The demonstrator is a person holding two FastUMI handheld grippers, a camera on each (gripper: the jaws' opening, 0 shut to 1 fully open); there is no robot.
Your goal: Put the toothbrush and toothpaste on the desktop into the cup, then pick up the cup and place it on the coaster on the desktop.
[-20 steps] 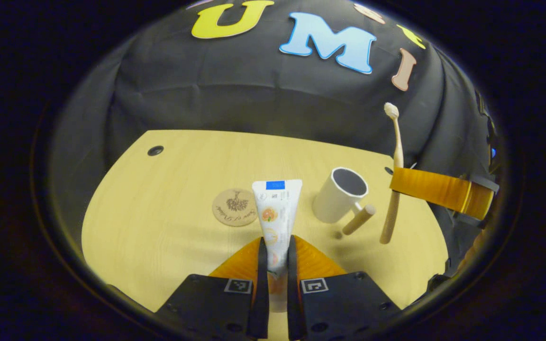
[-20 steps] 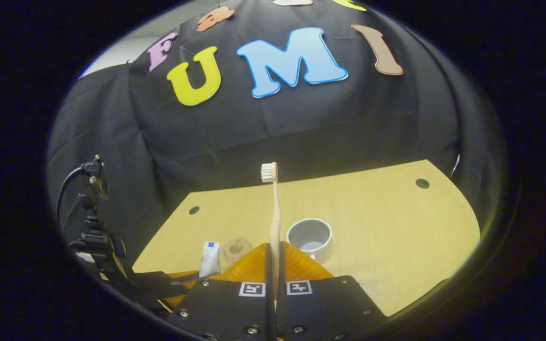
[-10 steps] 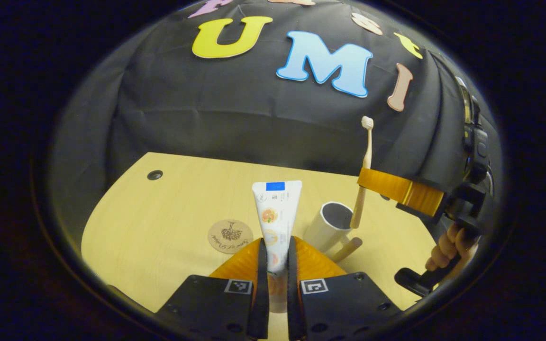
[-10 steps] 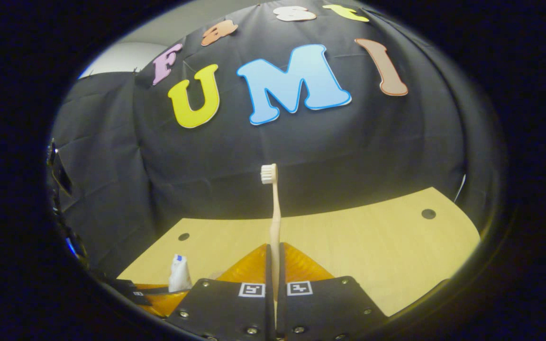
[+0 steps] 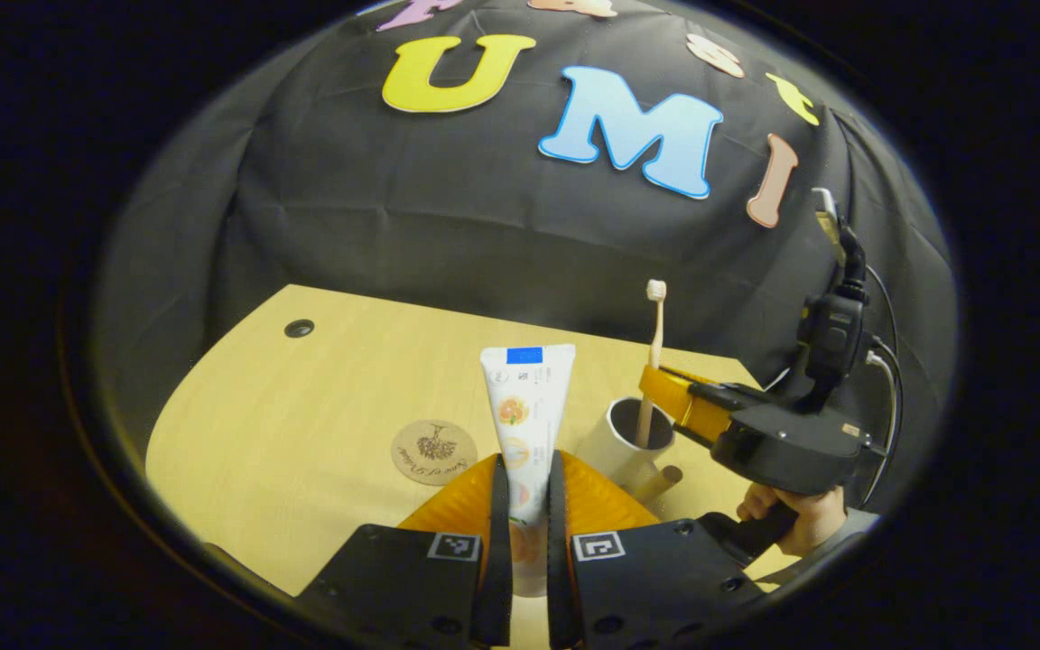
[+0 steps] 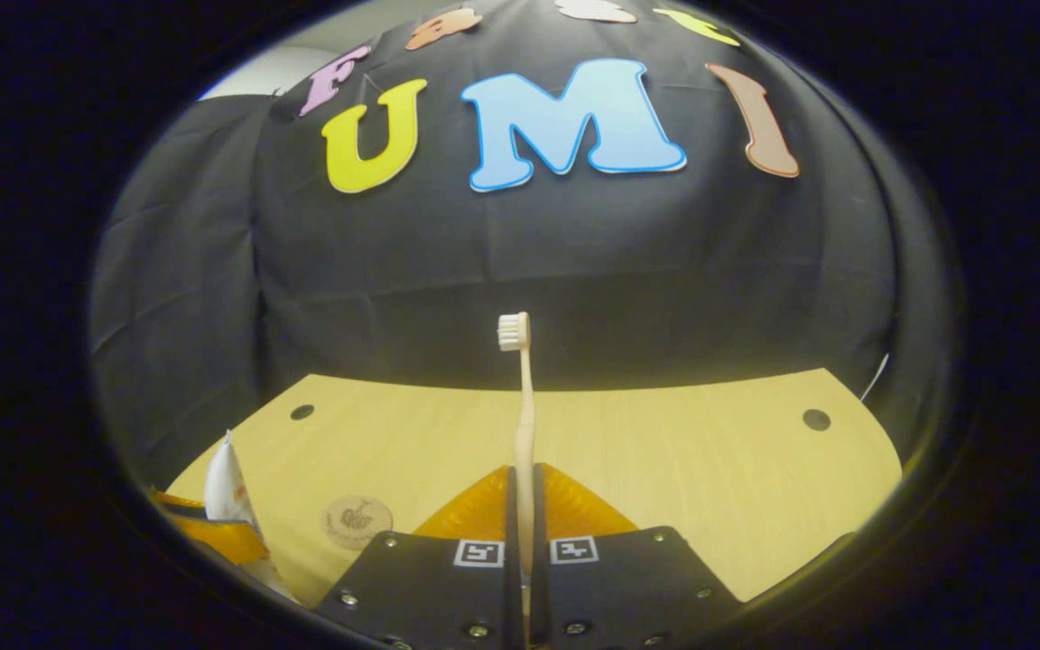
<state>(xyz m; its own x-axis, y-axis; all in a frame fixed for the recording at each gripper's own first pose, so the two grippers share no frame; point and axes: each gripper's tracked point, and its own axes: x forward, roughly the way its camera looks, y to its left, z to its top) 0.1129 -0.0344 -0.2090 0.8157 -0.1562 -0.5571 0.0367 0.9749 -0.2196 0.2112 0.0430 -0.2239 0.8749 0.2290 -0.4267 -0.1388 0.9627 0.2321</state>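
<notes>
White toothpaste [image 5: 524, 411] with blue band, white cup [image 5: 615, 451], tan tree-printed coaster [image 5: 434, 451], pale woodgrain desktop [image 5: 303, 424].

Upright toothbrush [image 5: 653, 361] dips into white cup [image 5: 621, 442]; toothpaste [image 5: 524, 415] upright.

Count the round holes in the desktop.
2. One hole is near the far left corner and the other hole near the far right corner of the desktop. The grippers may hide more nearer the front.
</notes>
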